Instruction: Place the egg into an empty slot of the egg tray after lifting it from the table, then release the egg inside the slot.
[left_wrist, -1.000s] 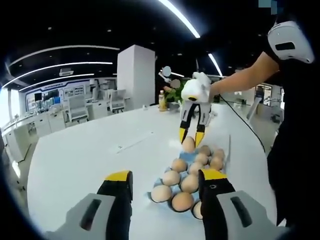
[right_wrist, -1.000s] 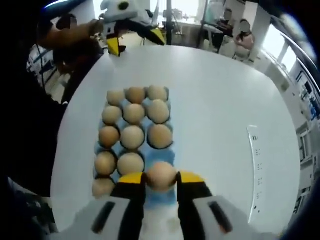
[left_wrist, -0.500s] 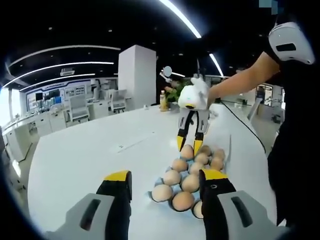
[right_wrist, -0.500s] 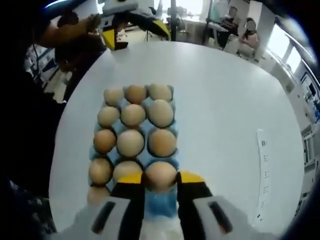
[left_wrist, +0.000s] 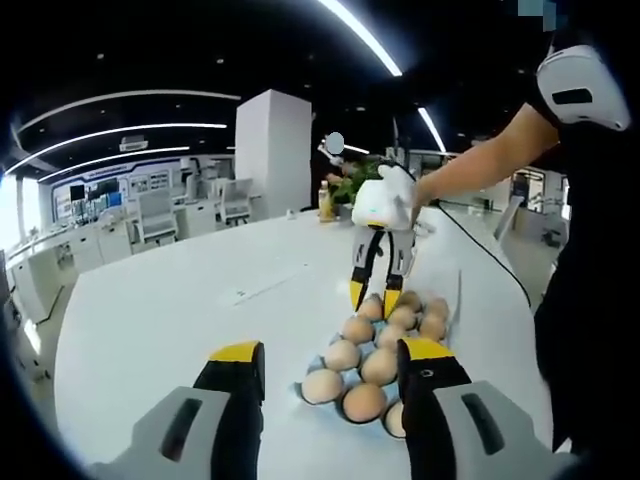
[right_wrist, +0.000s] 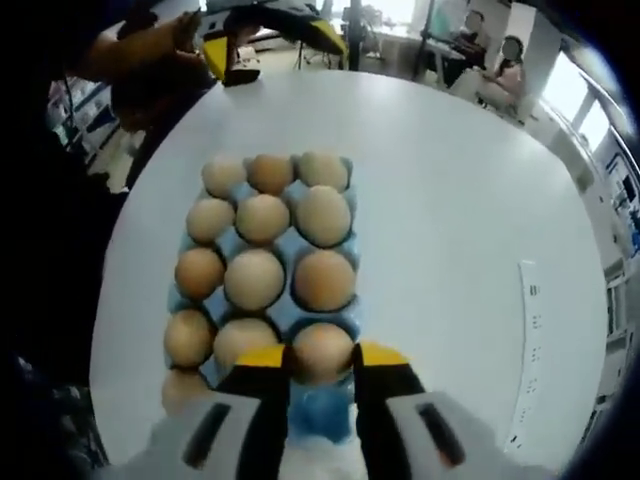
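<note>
White table (right_wrist: 450, 200) carries the blue egg tray (right_wrist: 322, 412), where the right gripper (right_wrist: 322, 362) pinches the egg (right_wrist: 322, 348) over a near-corner slot; opening the fingers off-centre could knock neighbours, while the left gripper (left_wrist: 330, 365) idles open.

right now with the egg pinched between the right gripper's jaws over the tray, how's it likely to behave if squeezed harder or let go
The egg is probably fragile: a thin shell gripped at two small spots by the right gripper, so a harder squeeze may crack it. Its smooth rounded shape looks apt to slip. Released here, it would likely settle into the blue egg tray rather than roll, since neighbouring eggs sit cupped in slots.
</note>
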